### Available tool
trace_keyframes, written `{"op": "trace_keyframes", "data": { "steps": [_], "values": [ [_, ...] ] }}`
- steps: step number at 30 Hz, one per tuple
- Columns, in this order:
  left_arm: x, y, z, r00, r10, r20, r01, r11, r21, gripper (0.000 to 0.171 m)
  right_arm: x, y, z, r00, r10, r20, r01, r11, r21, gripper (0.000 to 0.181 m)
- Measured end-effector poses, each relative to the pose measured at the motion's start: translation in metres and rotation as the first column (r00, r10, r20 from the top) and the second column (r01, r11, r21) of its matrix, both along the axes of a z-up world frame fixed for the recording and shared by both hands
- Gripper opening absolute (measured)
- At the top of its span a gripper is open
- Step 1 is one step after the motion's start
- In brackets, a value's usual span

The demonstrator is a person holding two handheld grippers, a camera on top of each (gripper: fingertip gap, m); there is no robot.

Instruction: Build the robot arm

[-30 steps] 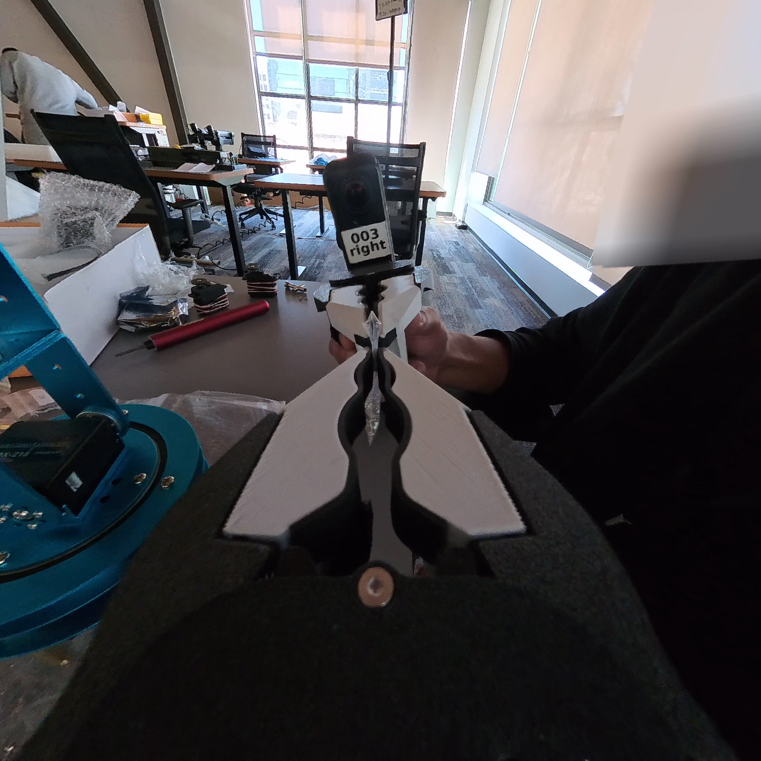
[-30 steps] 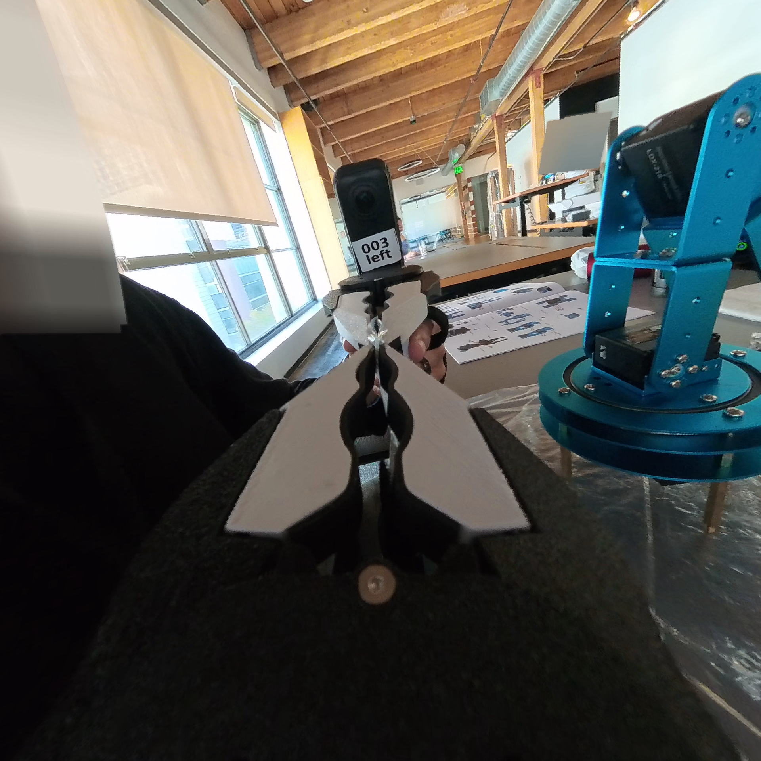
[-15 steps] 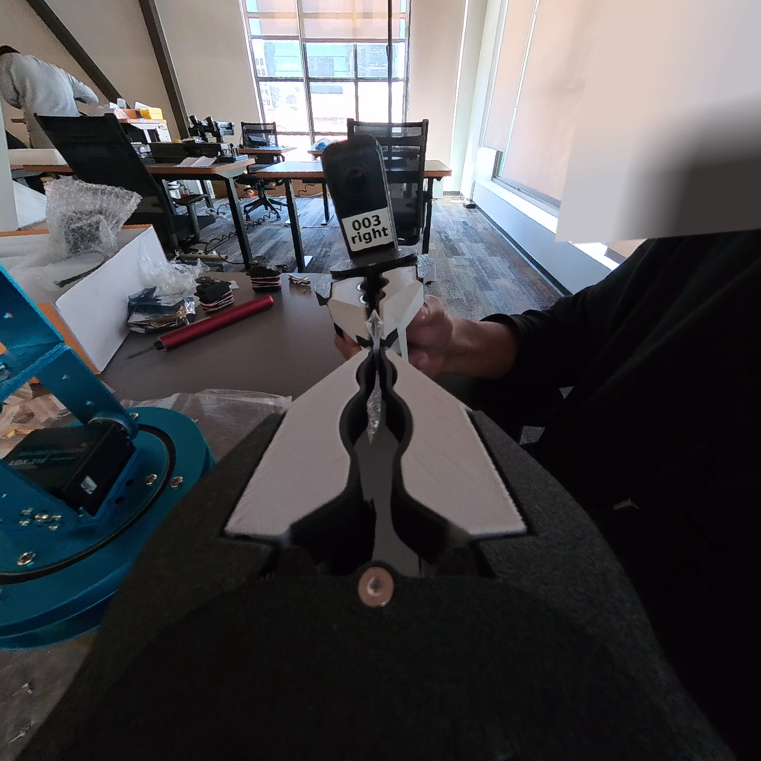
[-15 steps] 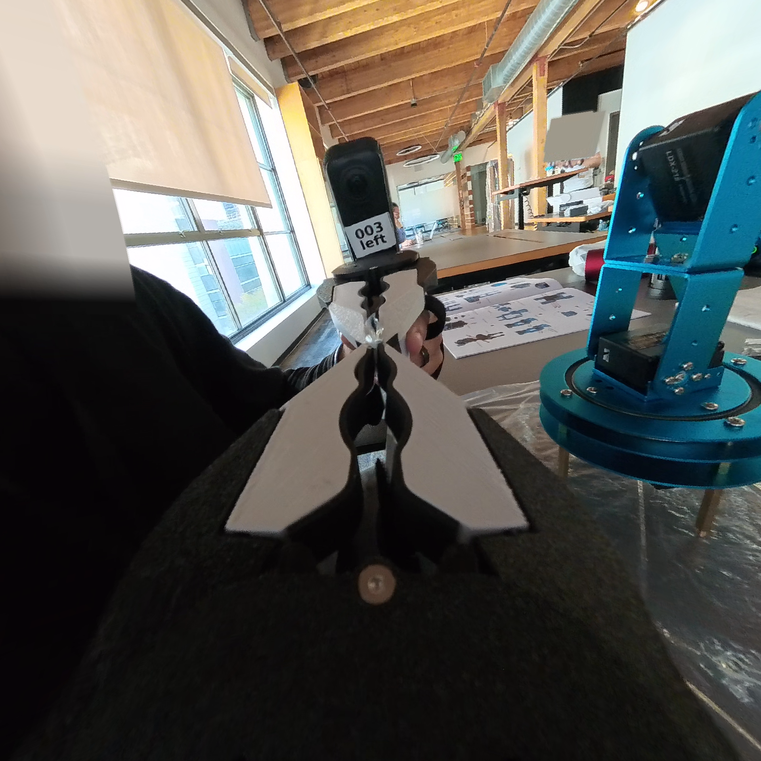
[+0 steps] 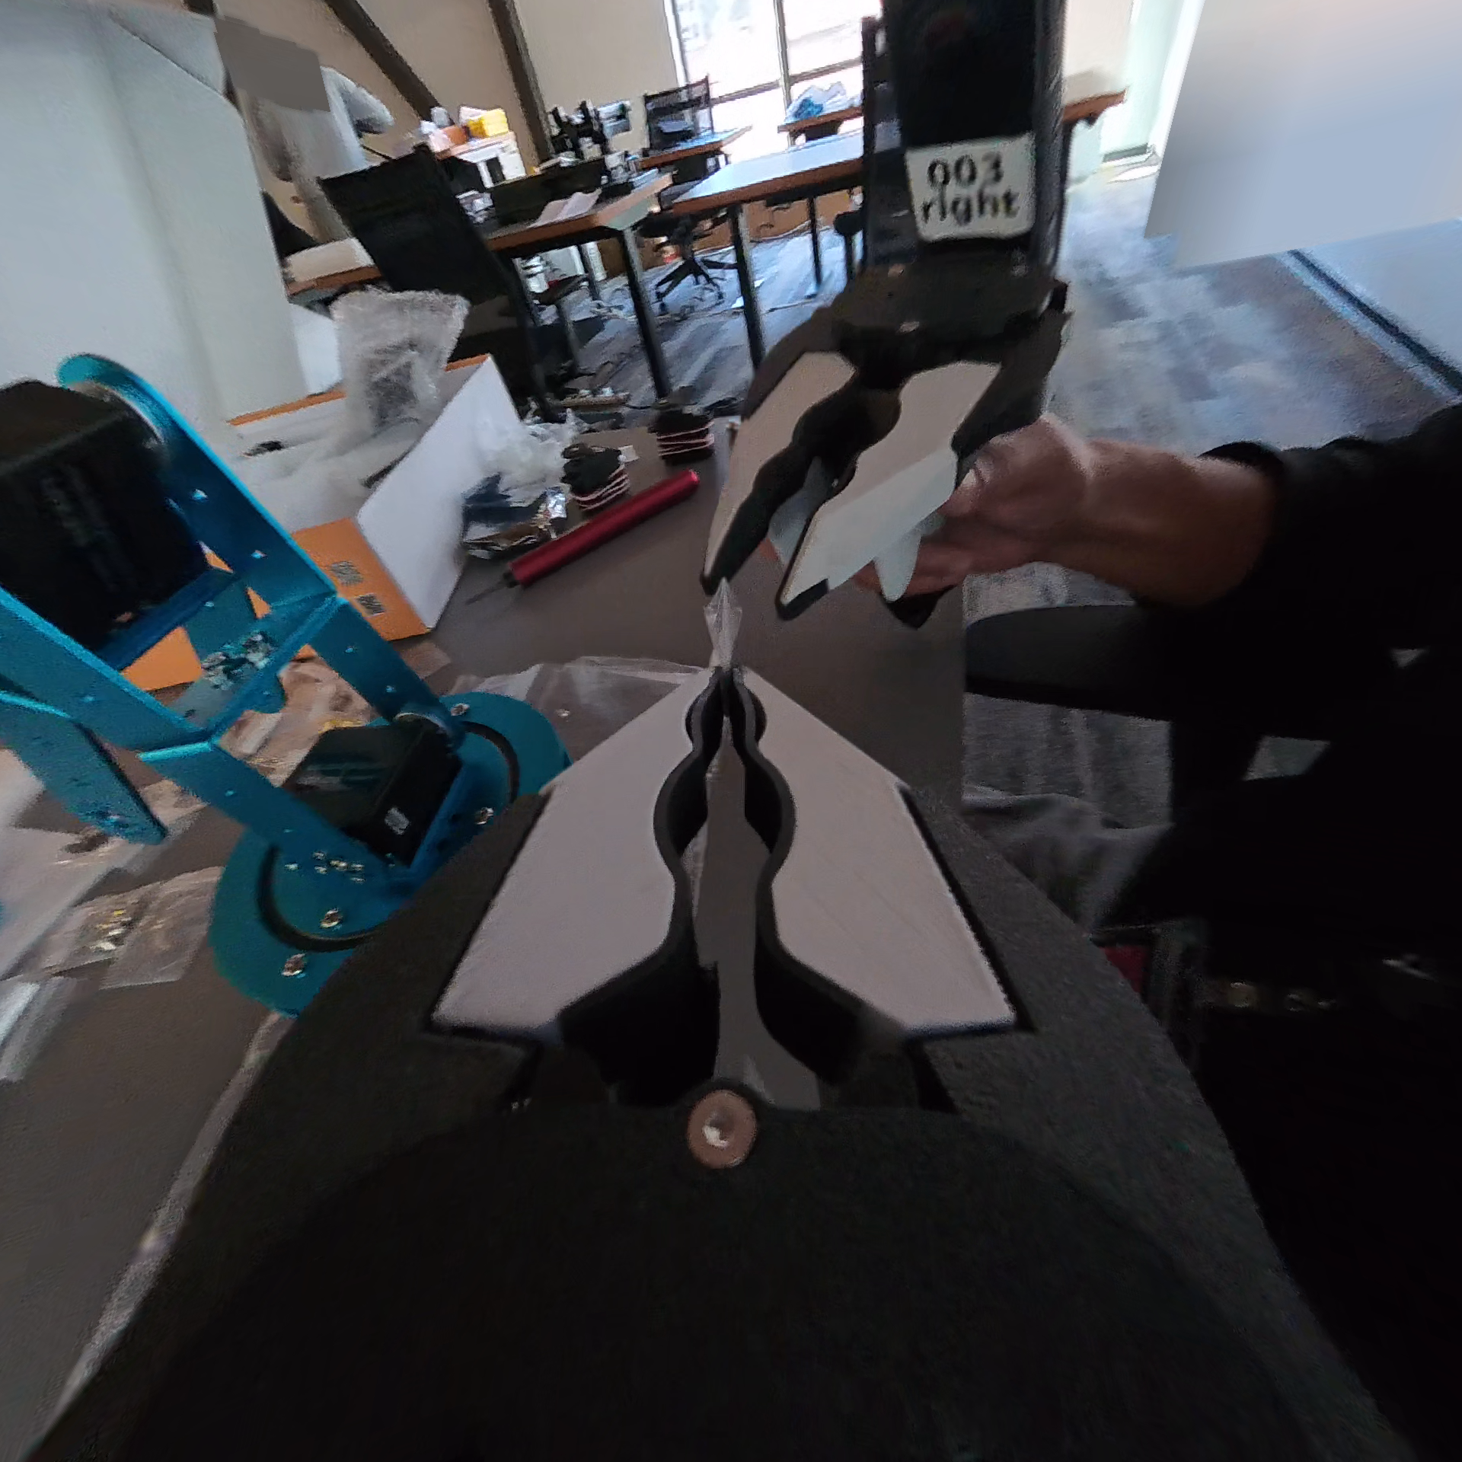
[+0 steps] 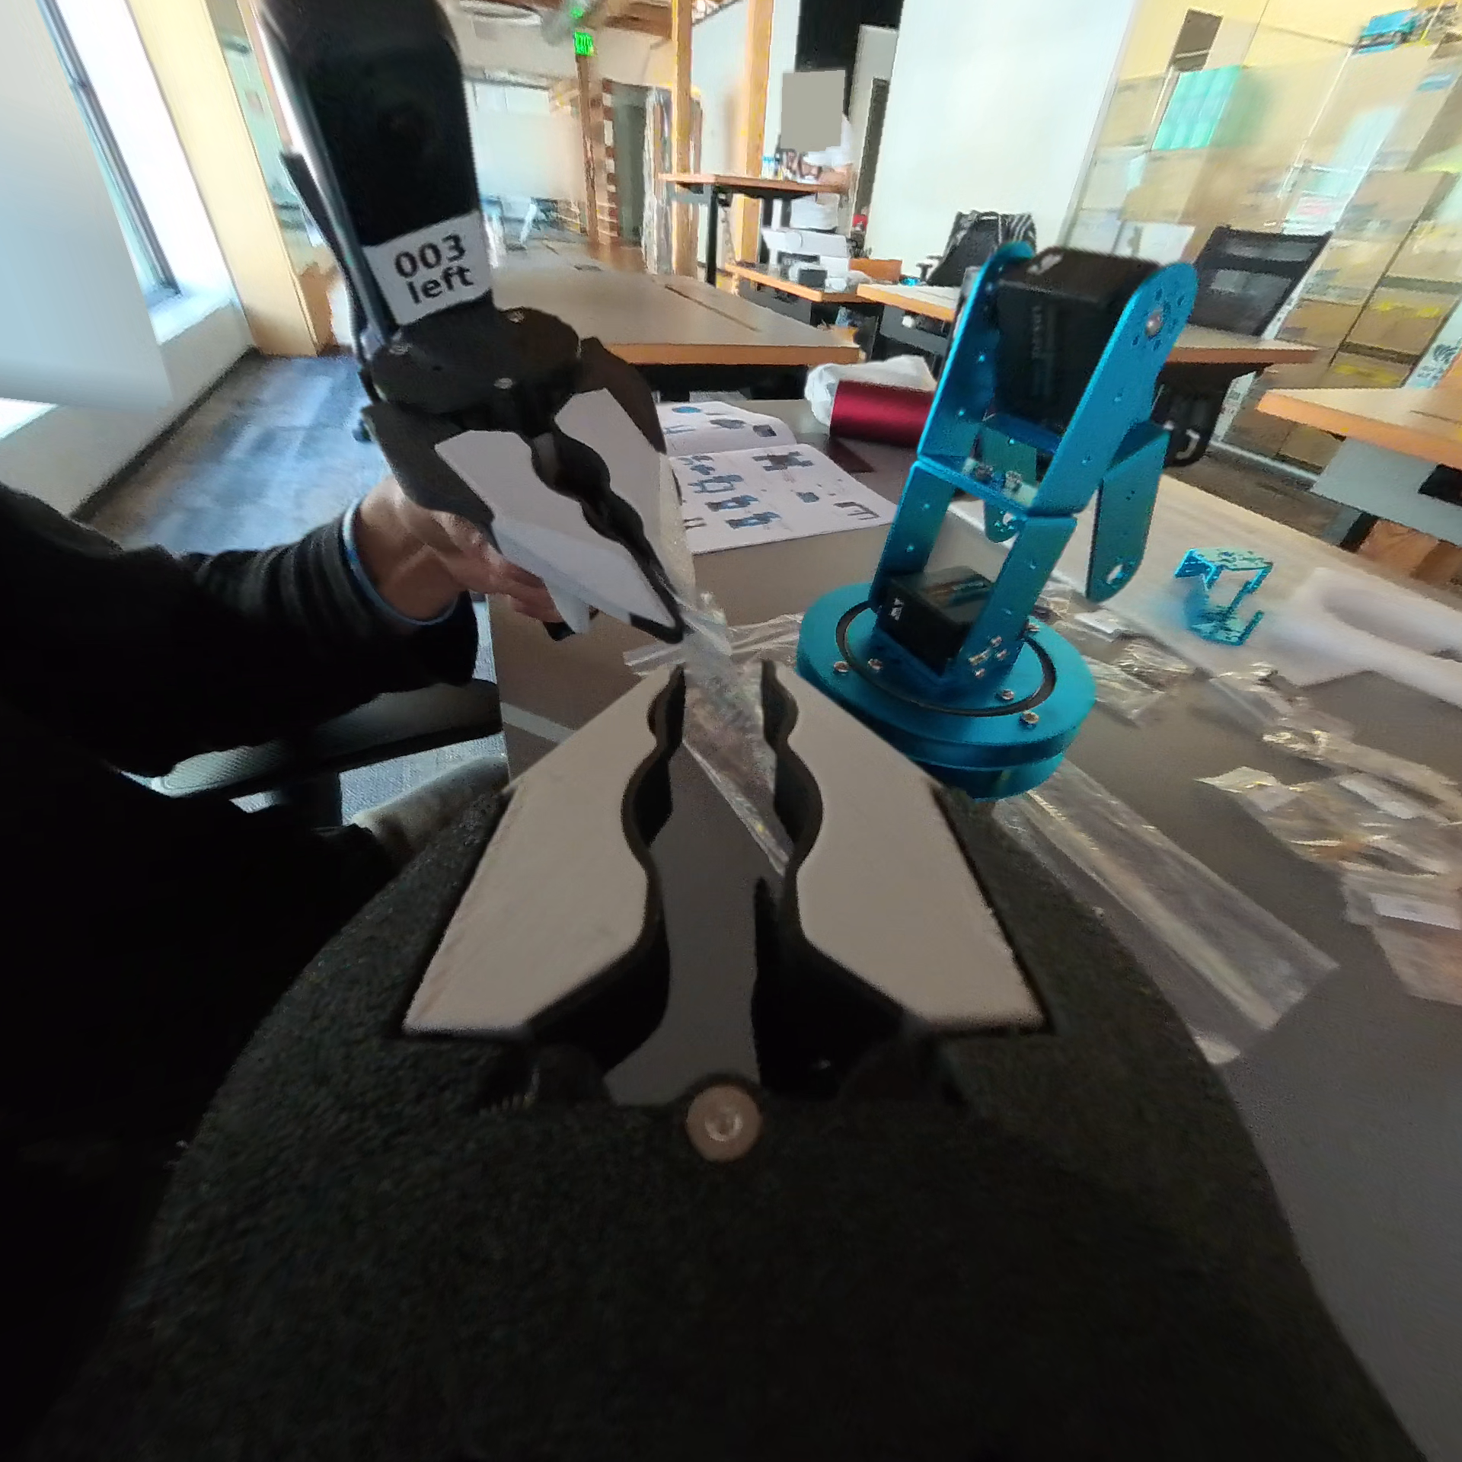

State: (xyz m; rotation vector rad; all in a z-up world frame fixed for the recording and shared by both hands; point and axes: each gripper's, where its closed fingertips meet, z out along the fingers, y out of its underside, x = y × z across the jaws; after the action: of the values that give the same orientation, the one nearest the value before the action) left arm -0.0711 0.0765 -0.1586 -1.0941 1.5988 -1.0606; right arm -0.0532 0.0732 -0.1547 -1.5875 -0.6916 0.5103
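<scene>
My left gripper (image 5: 726, 674) is shut on a small clear plastic bag (image 5: 724, 625), whose top corner sticks up past its tips. The right gripper (image 5: 751, 589) shows just beyond it in the left wrist view, jaws apart, with one tip near the bag's corner. In the right wrist view my right gripper (image 6: 720, 672) is open. The bag (image 6: 724, 696) hangs between its fingers from the shut left gripper (image 6: 668, 629). I cannot tell whether the right fingers touch the bag. A blue metal robot arm (image 6: 989, 554) stands on a round base to the right and also shows in the left wrist view (image 5: 237, 712).
A red tube (image 5: 609, 530), a white and orange box (image 5: 411, 490) and small servo parts lie on the brown table. An open instruction booklet (image 6: 759, 490), a blue bracket (image 6: 1218, 585) and several clear parts bags (image 6: 1345, 791) lie around the arm. A person's dark sleeve (image 6: 198, 633) is at the left. Both grippers' tips are close together, under 4 cm apart.
Both grippers were shut on the bag, facing each other. The right gripper has opened and let go; the left still holds it. Both views have swung towards the table.
</scene>
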Motion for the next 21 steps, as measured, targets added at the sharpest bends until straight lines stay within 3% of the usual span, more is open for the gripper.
{"op": "trace_keyframes", "data": {
  "steps": [6,8,10,12,14,17,21],
  "values": [
    [0.0,-0.016,-0.008,0.999,-0.035,-0.038,0.04,0.988,0.148,0.0,-0.016,-0.01,0.002,0.963,0.144,0.227,-0.132,0.989,-0.066,0.019],
    [0.001,-0.022,-0.013,0.997,-0.052,-0.061,0.062,0.984,0.169,0.0,-0.023,-0.017,-0.003,0.918,0.238,0.316,-0.2,0.969,-0.149,0.017],
    [0.002,-0.027,-0.016,0.995,-0.066,-0.069,0.077,0.983,0.165,0.0,-0.026,-0.018,-0.006,0.865,0.278,0.417,-0.222,0.959,-0.177,0.0],
    [0.002,-0.026,-0.017,0.995,-0.065,-0.072,0.076,0.985,0.156,0.0,-0.025,-0.016,-0.007,0.82,0.285,0.496,-0.213,0.957,-0.199,0.0],
    [0.001,-0.025,-0.016,0.996,-0.064,-0.063,0.073,0.987,0.142,0.0,-0.023,-0.013,-0.003,0.796,0.273,0.541,-0.202,0.961,-0.188,0.001],
    [0.002,-0.025,-0.014,0.996,-0.072,-0.056,0.078,0.991,0.108,0.0,-0.024,-0.016,-0.011,0.757,0.329,0.564,-0.205,0.94,-0.273,0.022],
    [0.005,-0.024,-0.017,0.996,-0.07,-0.059,0.075,0.993,0.096,0.0,-0.019,-0.016,-0.018,0.702,0.372,0.607,-0.213,0.923,-0.319,0.0]
  ]
}}
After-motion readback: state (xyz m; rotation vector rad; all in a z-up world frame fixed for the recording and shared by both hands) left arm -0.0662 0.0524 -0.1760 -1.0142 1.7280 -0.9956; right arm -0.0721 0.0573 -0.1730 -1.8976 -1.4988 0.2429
